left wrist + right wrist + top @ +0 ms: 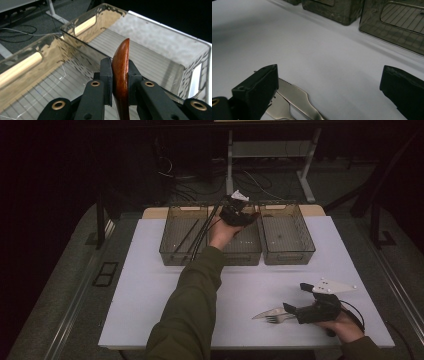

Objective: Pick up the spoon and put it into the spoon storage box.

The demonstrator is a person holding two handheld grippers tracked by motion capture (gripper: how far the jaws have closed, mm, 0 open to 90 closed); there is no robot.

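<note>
Stiff, smooth, slippery wooden handle (121,72) clamped edgewise between left gripper (120,75) jaws above middle bin (75,42); right gripper (329,85) jaws apart.

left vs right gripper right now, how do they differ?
The left gripper is shut on a brown wooden handle; the right gripper is open and holds nothing. The left gripper is raised over the bins at the far side of the table; the right gripper sits low at the near edge, beside a knife and fork. Both have black jaws and are hand-held.
</note>
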